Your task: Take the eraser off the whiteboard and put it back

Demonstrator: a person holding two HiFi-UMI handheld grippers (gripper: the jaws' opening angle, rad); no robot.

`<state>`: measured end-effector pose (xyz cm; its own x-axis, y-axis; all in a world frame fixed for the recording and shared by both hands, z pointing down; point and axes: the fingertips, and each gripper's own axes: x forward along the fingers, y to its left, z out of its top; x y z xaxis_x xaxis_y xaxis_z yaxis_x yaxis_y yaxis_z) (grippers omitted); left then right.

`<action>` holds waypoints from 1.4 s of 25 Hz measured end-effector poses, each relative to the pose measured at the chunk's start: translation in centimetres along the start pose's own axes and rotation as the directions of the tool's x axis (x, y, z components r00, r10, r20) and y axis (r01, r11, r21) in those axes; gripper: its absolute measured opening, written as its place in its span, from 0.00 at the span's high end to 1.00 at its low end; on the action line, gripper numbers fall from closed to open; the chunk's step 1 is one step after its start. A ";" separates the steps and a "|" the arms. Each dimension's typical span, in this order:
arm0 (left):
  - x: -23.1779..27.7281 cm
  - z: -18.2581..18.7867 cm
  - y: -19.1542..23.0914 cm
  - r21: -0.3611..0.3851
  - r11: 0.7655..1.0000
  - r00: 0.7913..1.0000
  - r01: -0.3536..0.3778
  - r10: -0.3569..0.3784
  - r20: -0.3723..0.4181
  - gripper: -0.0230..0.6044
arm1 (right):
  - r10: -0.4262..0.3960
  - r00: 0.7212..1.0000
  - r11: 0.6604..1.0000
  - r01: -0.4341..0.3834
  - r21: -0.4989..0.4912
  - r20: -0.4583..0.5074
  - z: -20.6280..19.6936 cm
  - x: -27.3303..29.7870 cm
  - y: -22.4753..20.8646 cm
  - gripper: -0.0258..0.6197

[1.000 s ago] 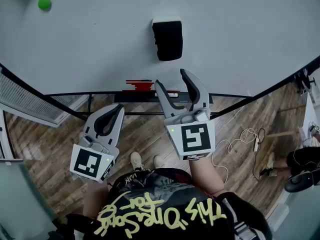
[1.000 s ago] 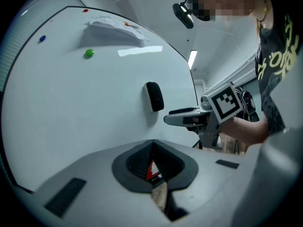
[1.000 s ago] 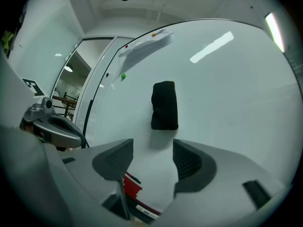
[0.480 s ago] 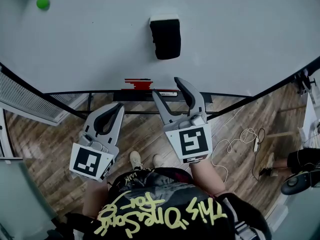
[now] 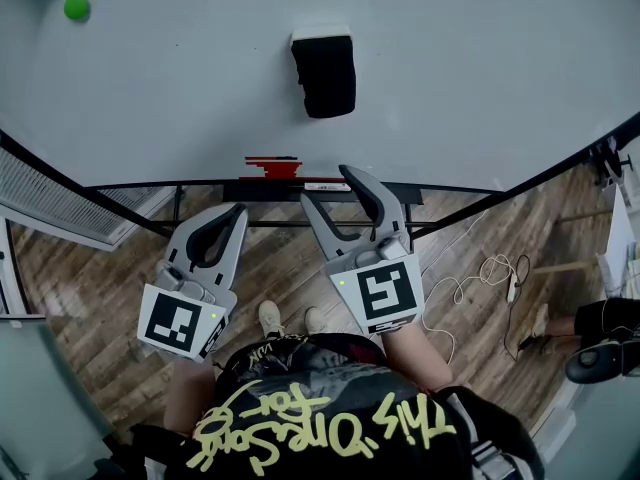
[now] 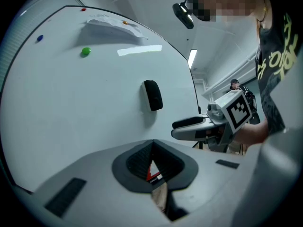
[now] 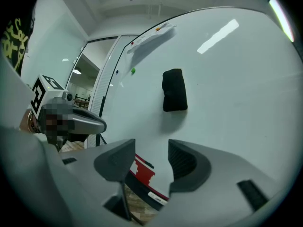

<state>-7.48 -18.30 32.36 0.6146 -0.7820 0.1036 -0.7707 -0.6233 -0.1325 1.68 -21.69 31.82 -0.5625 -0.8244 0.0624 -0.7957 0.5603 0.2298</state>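
The black eraser with a white back clings to the whiteboard, alone and untouched; it also shows in the left gripper view and the right gripper view. My right gripper hangs below it, level with the marker ledge, well short of the eraser. Its jaws are apart and closing, and nothing lies between them. My left gripper sits lower left, off the board, its tips touching and empty.
A black ledge under the board carries red markers. A green magnet sticks at the board's upper left. A white cable lies on the wood floor at right, near a seated person. A grille stands left.
My right gripper has drawn back and down from the board, away from the eraser, and its jaws have narrowed a little. The left gripper and the eraser have stayed put.
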 end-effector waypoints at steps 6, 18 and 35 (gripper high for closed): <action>0.0 0.2 0.1 -0.001 1.000 1.000 0.003 -0.003 0.002 0.95 | 0.009 1.000 1.000 -0.009 -0.008 0.016 0.7 -0.3 0.4 0.70; 0.2 -0.1 0.1 -0.009 1.000 1.000 0.002 -0.002 -0.004 0.95 | 0.056 0.998 0.998 -0.056 -0.004 0.016 0.0 0.2 1.2 0.89; 0.8 -0.1 0.0 -0.010 1.000 1.000 0.016 -0.016 0.003 0.95 | 0.078 0.997 0.997 -0.078 -0.016 0.017 0.2 0.3 1.5 0.94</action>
<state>-6.97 -18.94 32.53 0.6270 -0.7722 0.1026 -0.7626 -0.6354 -0.1215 0.30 -21.08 32.01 -0.6269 -0.7765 0.0639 -0.7455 0.6217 0.2402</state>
